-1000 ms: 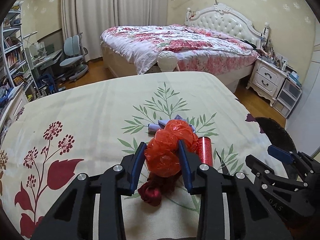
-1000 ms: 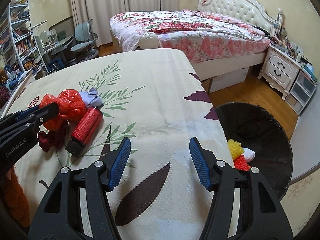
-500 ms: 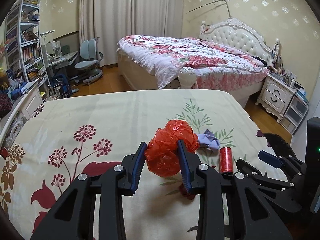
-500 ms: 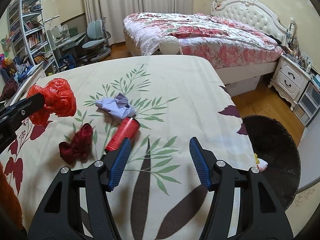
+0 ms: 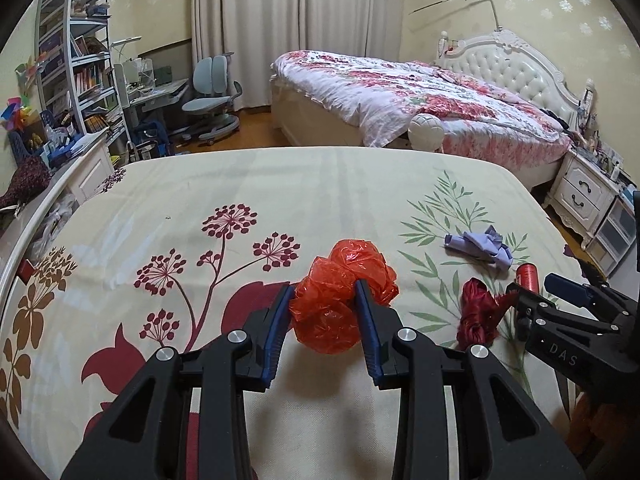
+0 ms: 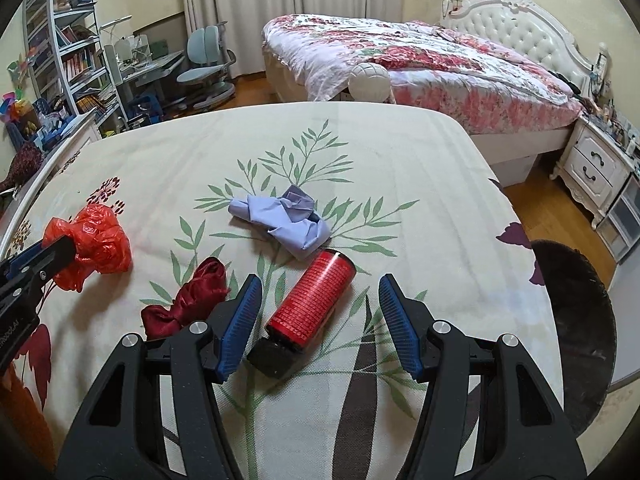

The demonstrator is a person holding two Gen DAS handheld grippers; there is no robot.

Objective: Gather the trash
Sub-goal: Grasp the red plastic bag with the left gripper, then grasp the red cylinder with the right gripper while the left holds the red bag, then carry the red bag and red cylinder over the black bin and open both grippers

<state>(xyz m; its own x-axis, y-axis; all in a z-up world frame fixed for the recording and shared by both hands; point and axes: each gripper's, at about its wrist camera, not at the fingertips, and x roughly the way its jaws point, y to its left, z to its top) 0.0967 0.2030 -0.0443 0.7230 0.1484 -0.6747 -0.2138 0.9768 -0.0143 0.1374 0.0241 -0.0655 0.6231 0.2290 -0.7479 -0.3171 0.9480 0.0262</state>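
Note:
My left gripper [image 5: 322, 300] is shut on a crumpled red plastic bag [image 5: 340, 304], held above the flowered sheet; the bag also shows at the left in the right wrist view [image 6: 94, 246]. My right gripper [image 6: 320, 300] is open and empty, its fingers on either side of a red can [image 6: 310, 300] that lies on the sheet with its black cap toward me. A dark red cloth wad [image 6: 188, 300] lies left of the can. A crumpled lilac paper [image 6: 282, 220] lies just beyond it. A black trash bin [image 6: 576, 320] stands on the floor at the right.
The trash lies on a bed with a cream flowered sheet [image 6: 400, 168]. Behind it stand a second bed [image 5: 420, 96], a white nightstand [image 6: 596, 168], a desk with a chair [image 5: 208, 96] and a bookshelf [image 5: 72, 60]. The sheet's right edge drops to wood floor.
My left gripper has lifted the red bag and drawn it back to the left. My right gripper has swung left from the bin side until its fingers flank the red can.

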